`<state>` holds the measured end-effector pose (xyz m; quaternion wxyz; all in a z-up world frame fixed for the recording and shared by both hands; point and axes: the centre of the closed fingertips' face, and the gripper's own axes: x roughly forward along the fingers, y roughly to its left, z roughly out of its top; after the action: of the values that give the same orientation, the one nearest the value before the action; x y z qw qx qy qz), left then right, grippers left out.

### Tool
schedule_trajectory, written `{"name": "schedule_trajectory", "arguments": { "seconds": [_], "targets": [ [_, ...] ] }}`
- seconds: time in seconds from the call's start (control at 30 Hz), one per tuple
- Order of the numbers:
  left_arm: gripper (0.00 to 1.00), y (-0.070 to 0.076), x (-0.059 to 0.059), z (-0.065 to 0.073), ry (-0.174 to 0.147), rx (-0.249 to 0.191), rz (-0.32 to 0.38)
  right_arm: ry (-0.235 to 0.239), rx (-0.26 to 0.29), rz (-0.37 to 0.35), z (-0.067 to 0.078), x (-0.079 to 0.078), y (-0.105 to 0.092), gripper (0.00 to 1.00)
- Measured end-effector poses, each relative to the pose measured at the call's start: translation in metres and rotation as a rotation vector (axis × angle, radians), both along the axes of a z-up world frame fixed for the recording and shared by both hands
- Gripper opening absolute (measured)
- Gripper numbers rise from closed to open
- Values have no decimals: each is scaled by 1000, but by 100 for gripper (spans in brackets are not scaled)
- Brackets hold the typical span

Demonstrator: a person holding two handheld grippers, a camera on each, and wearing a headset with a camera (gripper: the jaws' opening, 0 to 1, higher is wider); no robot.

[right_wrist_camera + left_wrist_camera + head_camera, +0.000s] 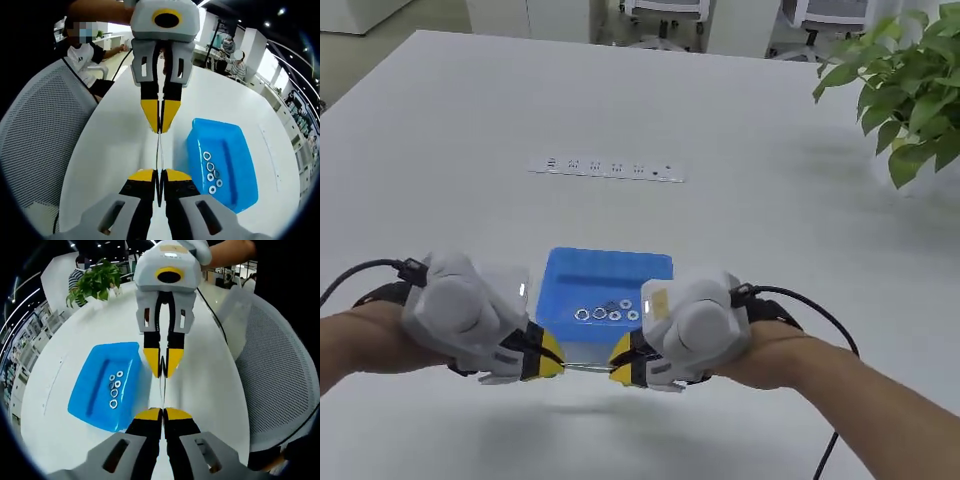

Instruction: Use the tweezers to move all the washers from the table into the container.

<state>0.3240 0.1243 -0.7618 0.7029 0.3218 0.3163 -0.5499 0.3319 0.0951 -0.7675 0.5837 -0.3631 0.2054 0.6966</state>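
Washers (607, 313) - the ones I can make out all lie in a loose row on the floor of the blue container (610, 262), mid-table, just beyond the grippers.

Head view, left to right:
- left gripper (552, 357): jaws closed on one end of the tweezers (587, 368)
- tweezers: span the gap, level, held above the table (770, 200) on the near side of the container
- right gripper (620, 362): jaws pinched on the other end

Step, as I judge it: the transfer looks done or nearly done, and the tool is held two-handed, either a hand-over or a re-grip. Next move calls for one side to let go cleanly while the other keeps a firm pinch. The tool is thin and springy, so it could twist or drop.

View differences:
- Left gripper view: the container's outer wall, and a mesh chair (280, 380) to the right.
- Right gripper view: the tweezers (159, 150) edge-on between both tip pairs, plus people seated in the background.
- Head view alone gives the power strip (608, 168) and the far table.
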Motion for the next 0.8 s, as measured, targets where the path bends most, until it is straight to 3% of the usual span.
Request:
{"name": "schedule_trajectory", "arguments": {
  "seconds": [0.1, 0.4, 0.8],
  "targets": [
    [5, 1, -2, -11, 14, 13, -11, -1, -26, 7, -9, -3, -1, 7],
    [5, -2, -5, -25, 52, 20, -16, 24, -49, -15, -22, -8, -6, 7],
    [5, -6, -11, -33, 80, 29, -21, 31, -67, -14, -30, -14, -10, 8]
  ]
}}
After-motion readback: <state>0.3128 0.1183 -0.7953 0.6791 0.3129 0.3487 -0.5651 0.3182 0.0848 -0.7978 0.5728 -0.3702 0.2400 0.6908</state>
